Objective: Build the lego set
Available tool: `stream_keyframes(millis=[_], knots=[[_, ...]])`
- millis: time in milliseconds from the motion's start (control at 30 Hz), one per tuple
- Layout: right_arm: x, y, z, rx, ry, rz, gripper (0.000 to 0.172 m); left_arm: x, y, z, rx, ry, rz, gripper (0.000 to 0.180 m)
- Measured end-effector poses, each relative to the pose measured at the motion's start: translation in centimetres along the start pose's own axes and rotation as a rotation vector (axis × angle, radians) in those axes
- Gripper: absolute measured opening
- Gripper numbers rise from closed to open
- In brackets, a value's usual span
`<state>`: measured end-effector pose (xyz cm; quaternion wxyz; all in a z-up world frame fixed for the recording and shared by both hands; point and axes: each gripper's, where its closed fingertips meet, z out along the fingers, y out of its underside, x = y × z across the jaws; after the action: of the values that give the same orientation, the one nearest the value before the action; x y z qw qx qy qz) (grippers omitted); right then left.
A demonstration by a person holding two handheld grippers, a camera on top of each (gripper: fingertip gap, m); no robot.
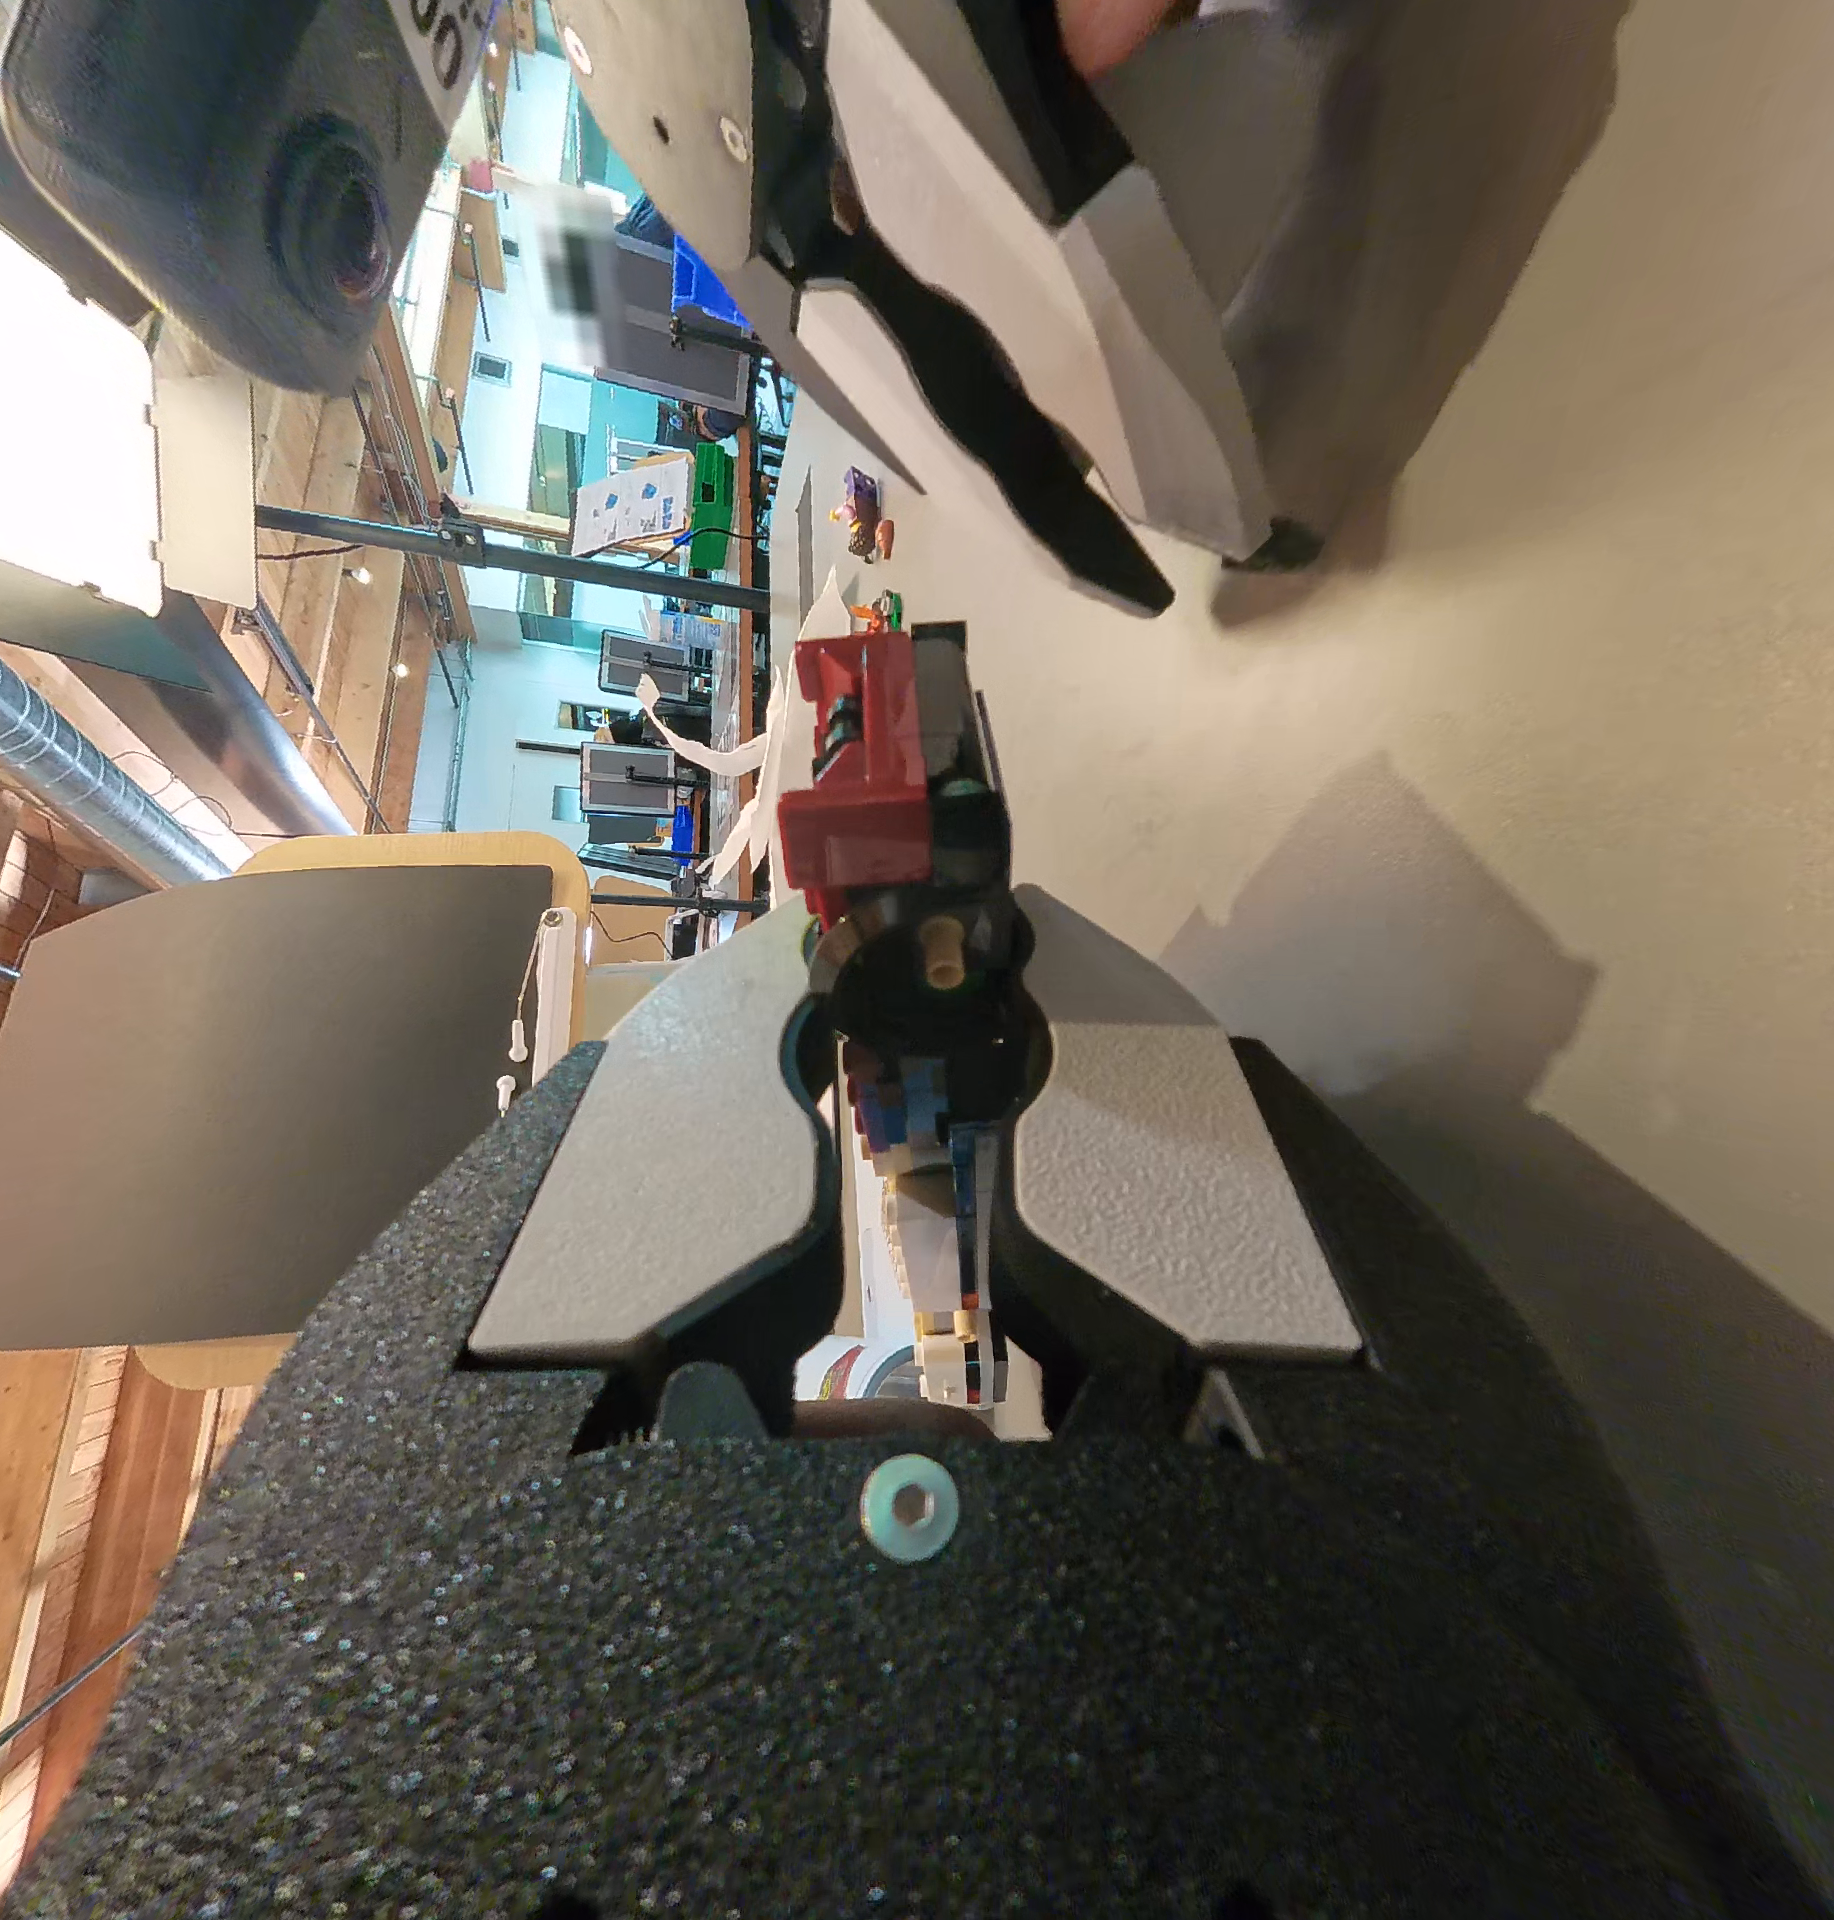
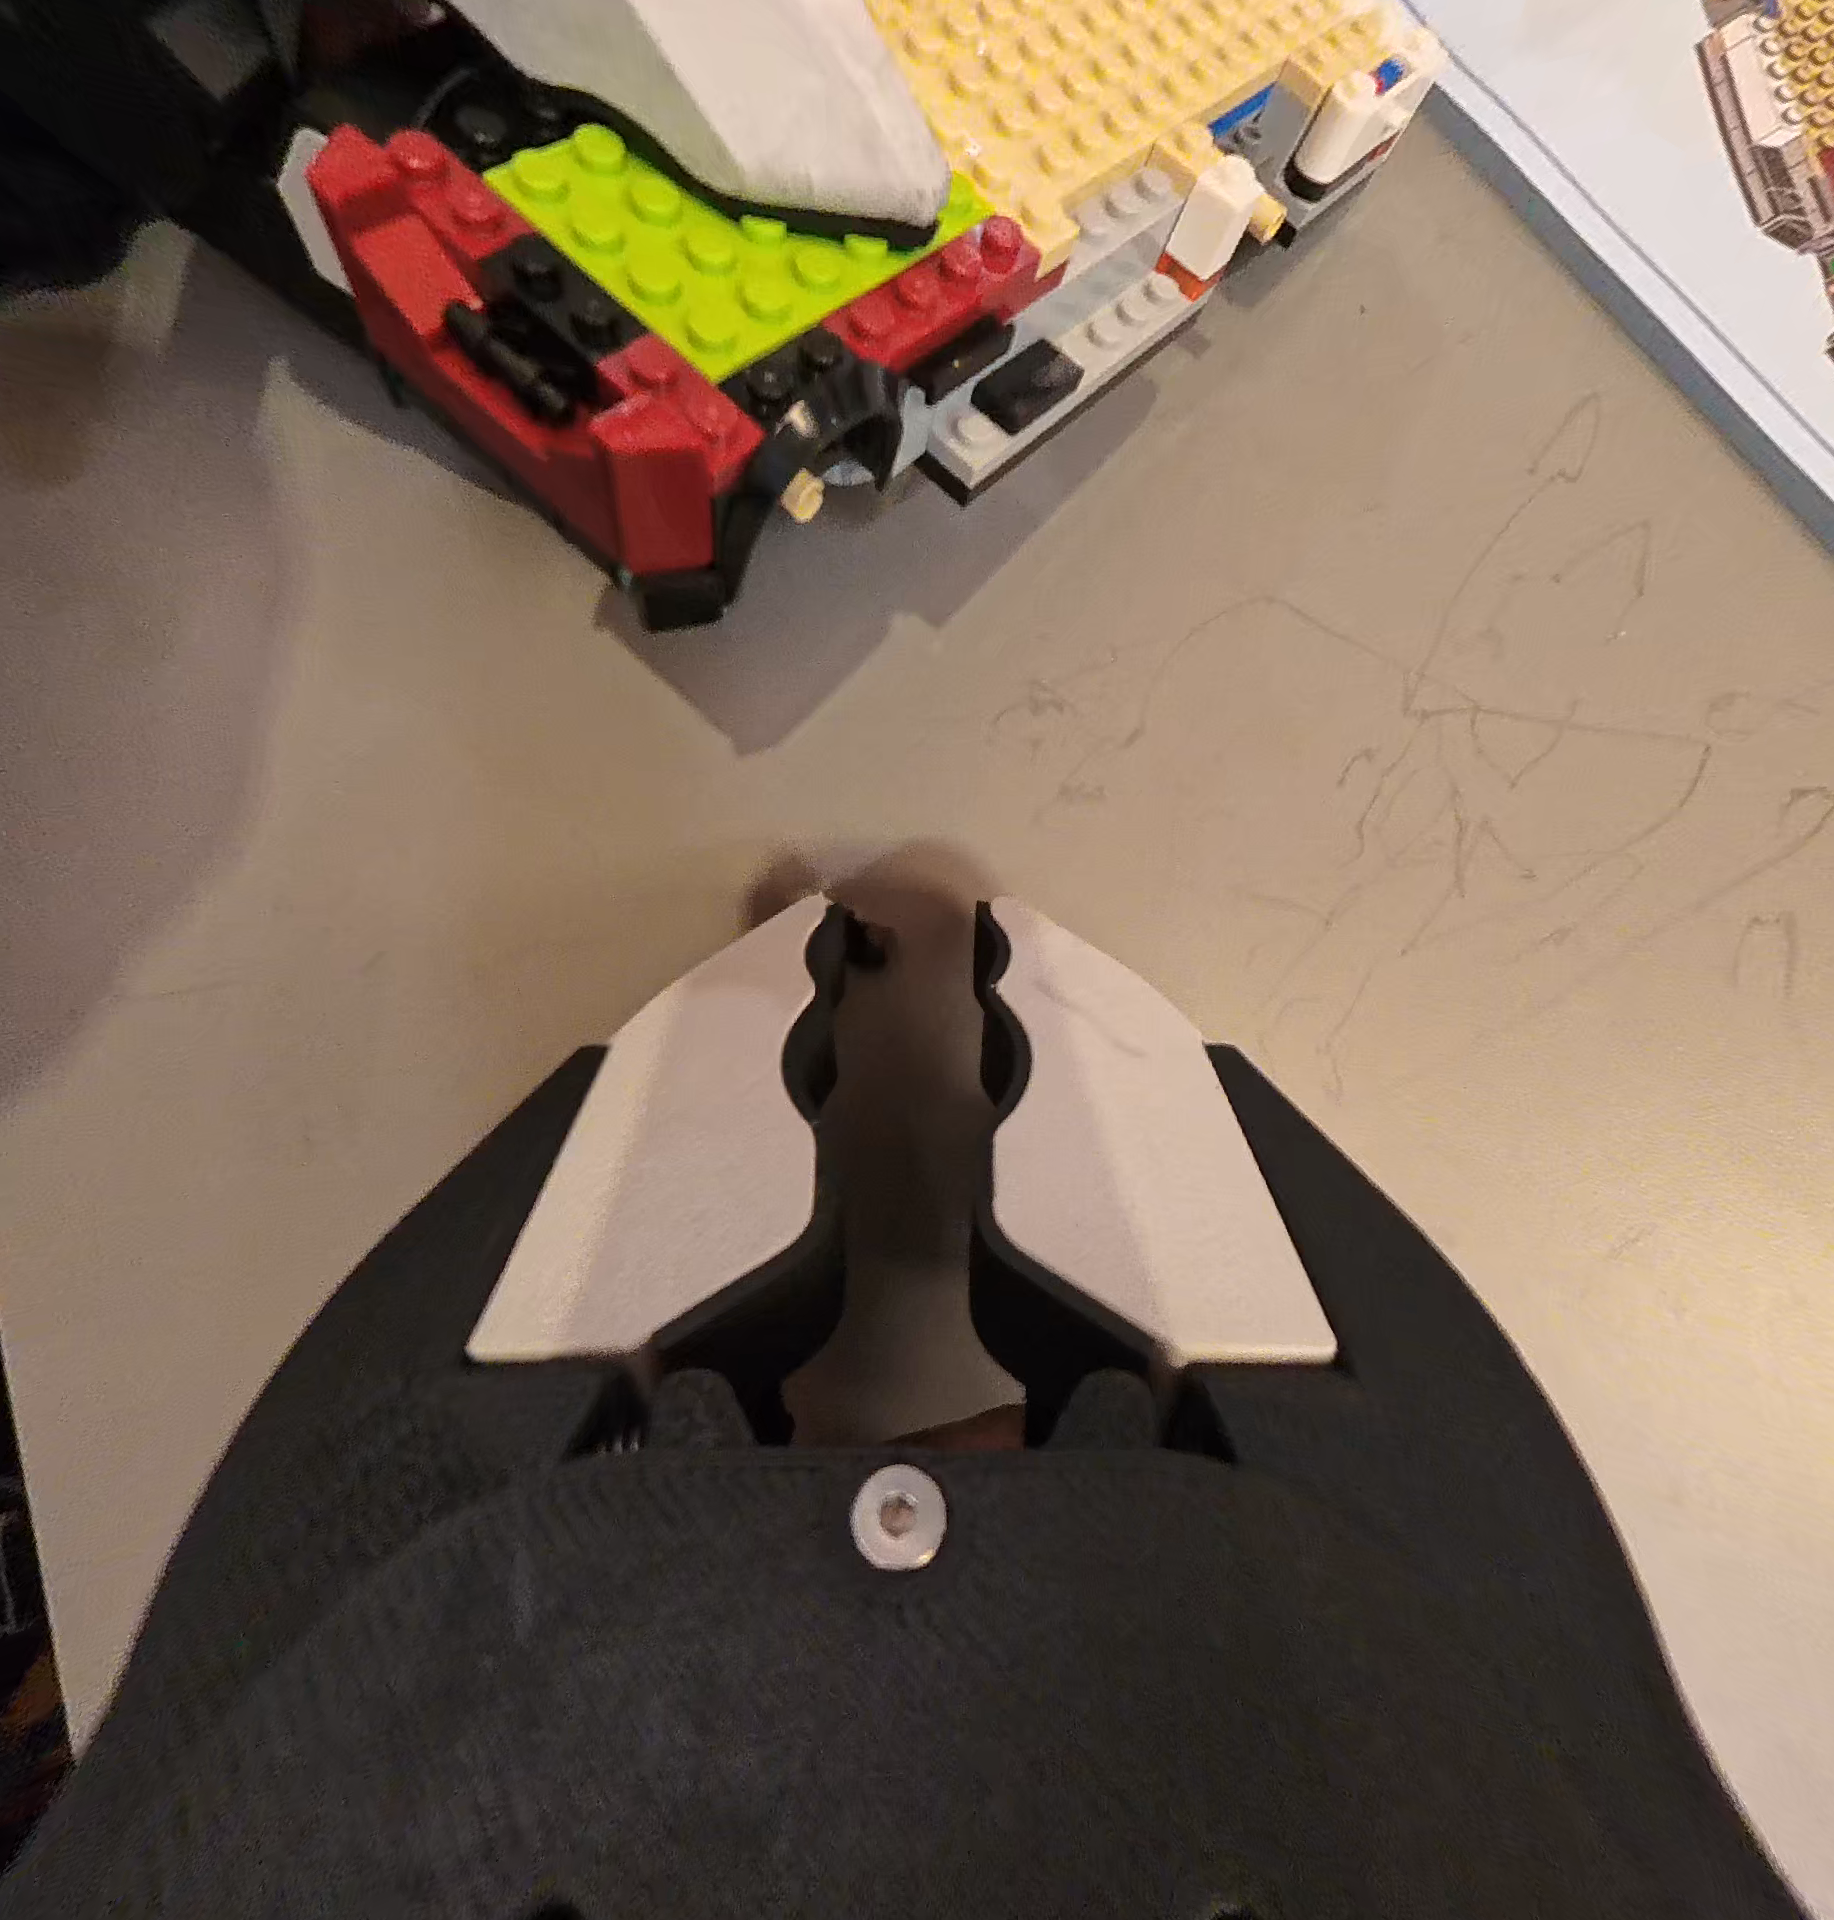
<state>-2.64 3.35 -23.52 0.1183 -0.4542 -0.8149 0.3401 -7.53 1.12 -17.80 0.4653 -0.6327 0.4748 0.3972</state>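
1. Beige tabletop [image 2: 373, 790], marked with faint pencil scribbles [image 2: 1495, 748] on one side; open workshop behind, with wooden ceiling, a metal duct [image 1: 82, 758] and monitors on stands [image 1: 632, 774].
2. Brick model [image 2: 747, 260] on the tabletop: dark red and black front end, lime plate on top, tan studded plate behind, grey and white bricks along one side. A short tan peg [image 2: 804, 499] sticks out near the black wheel arch.
3. Left gripper [image 1: 918, 966], clamped across the brick model, with one finger [image 2: 788, 94] lying on the lime and tan plates. Its own camera shows its grey fingers either side of the black section with the tan peg, the red block just beyond the tips.
4. Right gripper [image 2: 908, 925], apart from the model, tips low over bare tabletop. Fingers parted with a clear gap; a tiny black piece [image 2: 863, 943] sits against the left pad [image 2: 825, 935], the other pad clear of it.
5. Printed sheet [image 2: 1671, 208] at the table's edge, bearing a picture of a brick model.
6. Small loose bricks [image 1: 866, 525] farther along the table.
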Motion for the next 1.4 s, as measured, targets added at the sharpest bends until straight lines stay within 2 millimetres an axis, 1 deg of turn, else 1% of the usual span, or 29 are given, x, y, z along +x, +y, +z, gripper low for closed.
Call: stream_keyframes(millis=[133, 267, 400, 533, 600, 800, 867, 900, 967, 1067, 1167, 1267, 1400], knots=[[-0.2, 0.2, -0.4, 0.000, -0.034, -0.035, 0.025, 0.0, 0.1, -0.1, 0.000, 0.000, 0.000, 0.028], [-0.6, 0.2, -0.8, 0.021, -0.053, -0.108, 0.027, 0.1, 0.1, -0.1, 0.003, 0.007, -0.001, 0.028], [-0.4, 0.9, -0.2, -0.006, -0.060, -0.139, 0.026, 0.3, -0.2, -0.1, 0.016, 0.010, -0.009, 0.028], [-0.5, 0.9, 0.1, 0.003, -0.064, -0.159, 0.017, 0.3, -0.3, -0.1, 0.028, 0.011, -0.023, 0.028], [-0.7, 0.9, 0.2, 0.003, -0.074, -0.178, 0.007, 0.2, -0.4, -0.2, 0.036, 0.010, -0.038, 0.028], [-1.4, 0.7, 0.2, 0.023, -0.081, -0.230, 0.007, -0.1, -0.3, -0.3, 0.065, -0.007, -0.104, 0.028], [-1.1, 0.0, -0.2, 0.062, -0.062, -0.221, 0.007, -0.5, -0.4, -0.5, 0.081, -0.018, -0.144, 0.028], [-0.8, -0.7, -0.6, 0.094, -0.035, -0.218, 0.006, -0.7, -0.5, -0.6, 0.092, -0.025, -0.168, 0.028], [0.1, -2.8, -2.1, 0.191, 0.043, -0.209, 0.006, -1.4, -0.7, -0.8, 0.122, -0.048, -0.223, 0.028], [0.6, -6.5, -5.0, 0.379, 0.176, -0.216, 0.006, -2.6, -1.2, -1.2, 0.171, -0.090, -0.309, 0.028], [0.7, -9.0, -6.9, 0.492, 0.323, -0.249, 0.006, -3.6, -1.7, -1.7, 0.228, -0.127, -0.390, 0.028], [0.6, -10.3, -7.6, 0.544, 0.442, -0.288, 0.006, -4.2, -2.1, -2.1, 0.269, -0.152, -0.431, 0.028], [0.1, -10.5, -7.0, 0.538, 0.527, -0.360, 0.006, -4.7, -2.4, -2.6, 0.306, -0.173, -0.462, 0.028]])
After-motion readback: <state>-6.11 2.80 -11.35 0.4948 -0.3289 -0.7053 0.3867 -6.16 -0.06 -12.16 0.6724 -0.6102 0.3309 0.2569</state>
